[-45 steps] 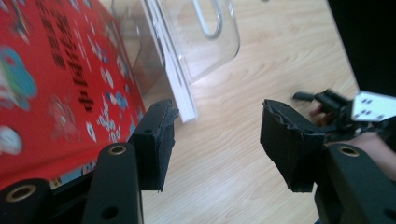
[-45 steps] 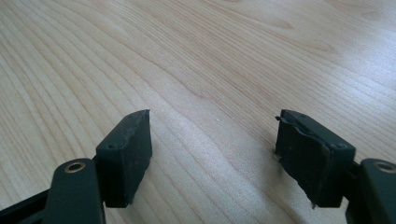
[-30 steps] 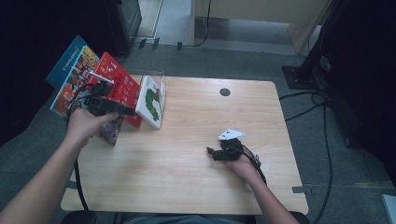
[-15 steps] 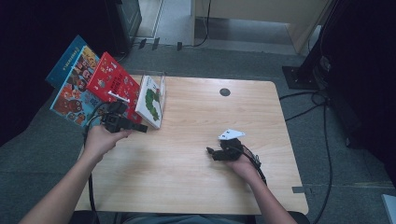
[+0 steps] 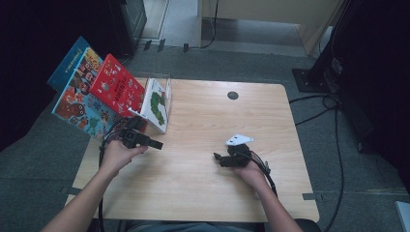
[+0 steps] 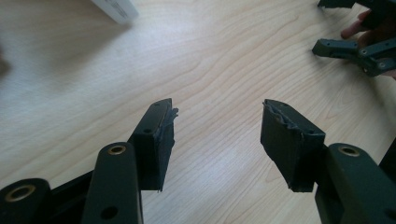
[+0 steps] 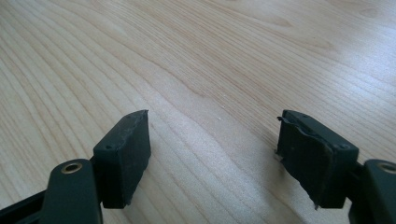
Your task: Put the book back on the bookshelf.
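Several picture books lean at the table's left edge: a blue one (image 5: 67,63), a colourful one (image 5: 80,104), a red one (image 5: 116,87) and a white one with a green caterpillar (image 5: 157,104). My left gripper (image 5: 157,144) hovers just in front of the white book, pointing right, open and empty. In the left gripper view its jaws (image 6: 217,116) stand wide over bare wood, with the white book's corner (image 6: 114,9) at the top. My right gripper (image 5: 218,157) rests near the table's middle, pointing left. Its jaws (image 7: 212,135) are open with nothing between them.
The wooden table (image 5: 203,198) has a small black disc (image 5: 232,95) near its far edge. A clear rack (image 5: 168,89) holds the white book upright. The right gripper (image 6: 359,49) appears far off in the left gripper view. Cables (image 5: 333,145) run on the floor at the right.
My left gripper has drawn away from the books, moving right and toward the person, onto the table. The right gripper has stayed put.
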`<state>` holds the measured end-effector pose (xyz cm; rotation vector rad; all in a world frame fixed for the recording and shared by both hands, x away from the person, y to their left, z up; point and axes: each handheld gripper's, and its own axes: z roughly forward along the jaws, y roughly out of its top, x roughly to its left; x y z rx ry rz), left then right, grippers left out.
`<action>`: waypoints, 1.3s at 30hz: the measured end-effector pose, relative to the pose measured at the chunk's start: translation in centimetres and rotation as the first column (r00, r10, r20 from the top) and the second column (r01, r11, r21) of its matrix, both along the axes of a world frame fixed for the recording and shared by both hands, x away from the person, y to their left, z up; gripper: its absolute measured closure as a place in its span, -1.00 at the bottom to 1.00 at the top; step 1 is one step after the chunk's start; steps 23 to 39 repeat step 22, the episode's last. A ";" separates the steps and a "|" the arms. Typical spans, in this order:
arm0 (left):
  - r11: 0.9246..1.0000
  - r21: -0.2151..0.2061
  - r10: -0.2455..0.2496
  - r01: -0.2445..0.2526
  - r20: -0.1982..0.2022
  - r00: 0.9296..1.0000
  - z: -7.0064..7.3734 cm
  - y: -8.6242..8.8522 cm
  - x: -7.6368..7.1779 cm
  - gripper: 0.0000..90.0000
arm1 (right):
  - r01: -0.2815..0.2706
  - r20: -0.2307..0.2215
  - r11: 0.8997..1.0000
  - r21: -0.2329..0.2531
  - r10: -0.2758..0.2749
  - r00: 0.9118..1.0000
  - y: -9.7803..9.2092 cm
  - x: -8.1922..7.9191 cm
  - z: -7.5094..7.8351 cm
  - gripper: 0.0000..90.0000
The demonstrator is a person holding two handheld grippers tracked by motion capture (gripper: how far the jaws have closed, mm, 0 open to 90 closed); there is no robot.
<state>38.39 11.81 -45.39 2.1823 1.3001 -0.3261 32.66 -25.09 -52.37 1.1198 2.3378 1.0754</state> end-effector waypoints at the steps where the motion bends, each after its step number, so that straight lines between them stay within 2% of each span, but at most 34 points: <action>1: 1.000 0.002 -0.001 0.001 -0.001 1.000 -0.3 -0.2 -0.1 0.00 | 0.000 -0.002 1.000 -0.001 0.000 1.000 0.0 0.0 0.0 -0.45; 4: 1.000 0.005 -0.004 0.004 -0.011 1.000 -1.5 -0.5 -0.4 0.00 | -0.010 -0.003 1.000 -0.004 0.010 1.000 0.1 -0.1 0.0 -0.51; 12: 1.000 0.014 -0.004 0.004 0.006 1.000 -3.3 -1.1 -1.1 0.00 | -0.022 -0.010 1.000 -0.007 0.022 1.000 0.3 -0.3 0.0 -0.57; 14: 0.999 0.042 -0.015 0.013 0.025 1.000 -3.4 -1.2 -1.2 -0.01 | -0.022 -0.010 1.000 -0.007 0.022 1.000 0.3 -0.3 0.0 -0.57; 17: 1.000 0.002 0.012 -0.012 0.023 1.000 -3.5 -1.0 -1.4 -0.02 | -0.023 -0.010 1.000 -0.008 0.022 1.000 0.3 -0.3 0.0 -0.58; 22: 1.000 0.003 0.015 -0.015 0.031 0.999 -3.5 -0.5 -1.5 -0.03 | -0.025 -0.011 1.000 -0.009 0.024 1.000 0.3 -0.3 0.0 -0.59; 39: 1.000 0.003 0.015 -0.015 0.031 0.999 -3.5 -0.5 -1.5 -0.03 | -0.025 -0.011 1.000 -0.009 0.024 1.000 0.3 -0.3 0.0 -0.59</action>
